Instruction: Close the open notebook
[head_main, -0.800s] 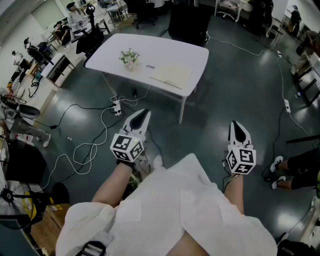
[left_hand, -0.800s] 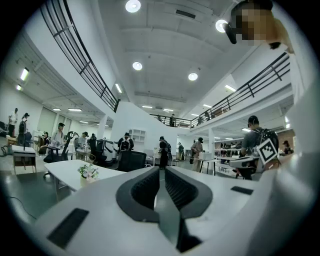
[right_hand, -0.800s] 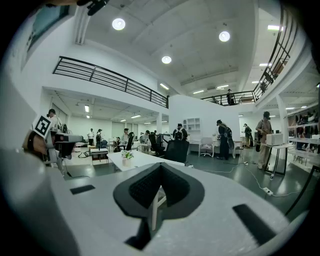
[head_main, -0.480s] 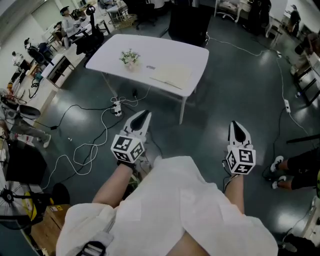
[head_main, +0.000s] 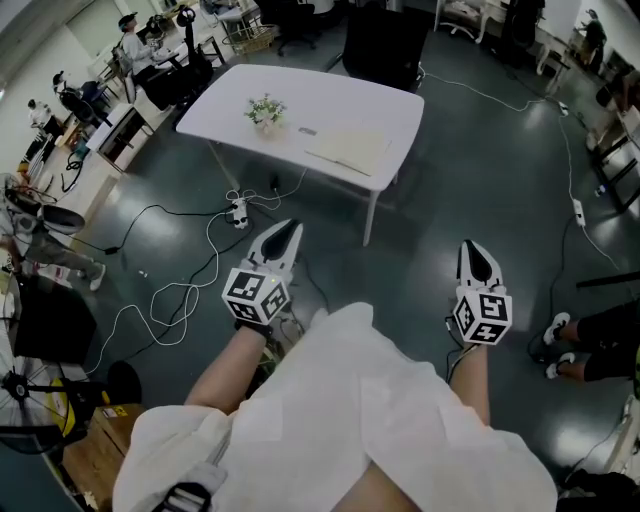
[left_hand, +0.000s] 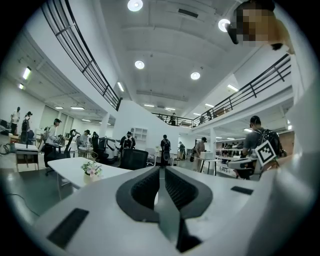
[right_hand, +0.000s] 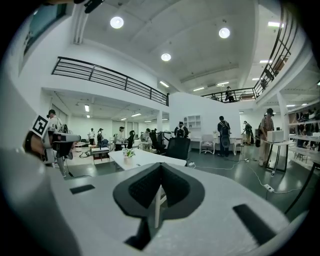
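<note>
1. Hardly anything has moved since the earlier frames: both claws keep their places low in the head view, while the white surface (head_main: 388, 100) now shows slightly nearer and further right.
2. Left claw (head_main: 284, 230) is clenched, its jaws pressed together with nothing between them. It hangs over the floor, well short of the surface.
3. Right claw (head_main: 474, 252) is likewise clenched and empty, out to the right above bare floor.
4. An open notebook (head_main: 347, 148) lies flat on the near right part of the surface, well apart from both claws.
5. A small potted plant (head_main: 265, 110) stands on the surface to the notebook's left.
6. Cables (head_main: 170, 295) loop across the floor at left, near a power strip (head_main: 238, 212).
</note>
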